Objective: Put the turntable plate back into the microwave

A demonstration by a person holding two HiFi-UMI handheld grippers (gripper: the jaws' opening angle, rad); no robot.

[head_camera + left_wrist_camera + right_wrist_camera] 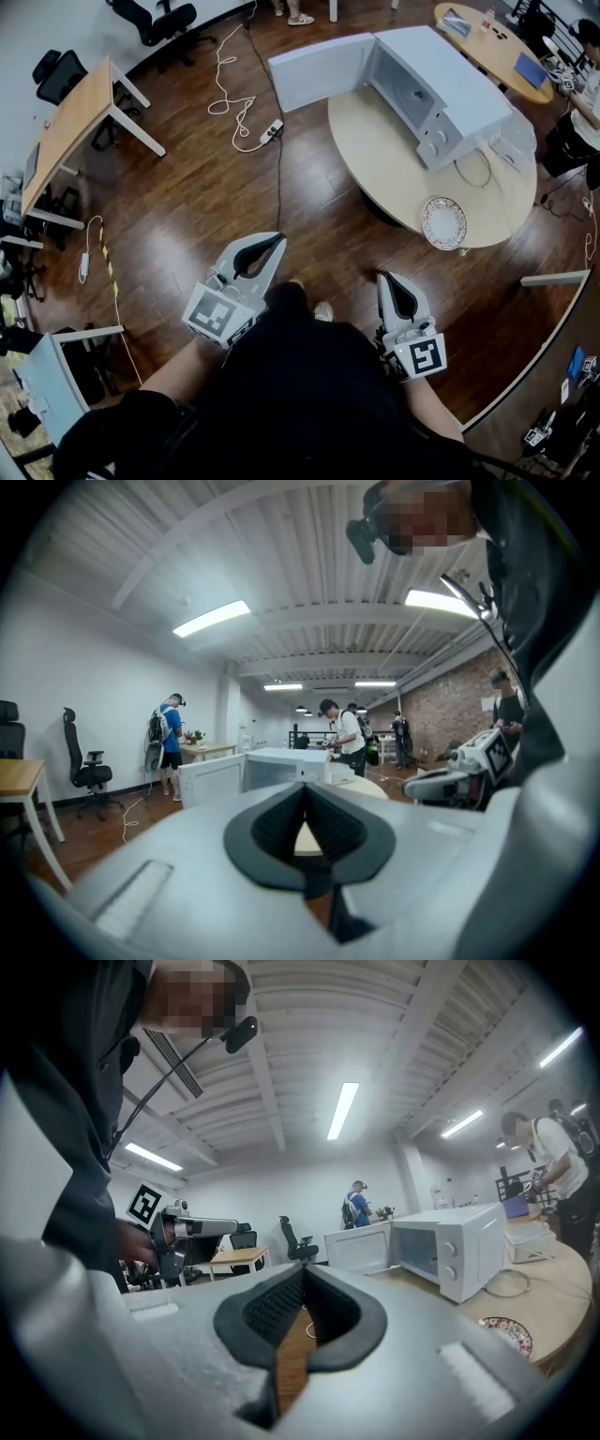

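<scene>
The white microwave (441, 94) stands on a round wooden table (384, 159) with its door (319, 70) swung open to the left. The patterned turntable plate (443, 222) lies flat near the table's front edge, in front of the microwave. Both grippers are held close to the person's body, well short of the table. My left gripper (275, 241) is shut and holds nothing. My right gripper (386, 277) is also shut and empty. The right gripper view shows the microwave (459, 1241) and the plate (506, 1333) to the right of the closed jaws (302, 1269).
A power strip with white cable (272, 129) lies on the wood floor left of the table. A wooden desk (70, 122) and office chairs (159, 19) stand at the left. A cord (473, 169) loops on the table beside the microwave. Other people stand in the room (347, 738).
</scene>
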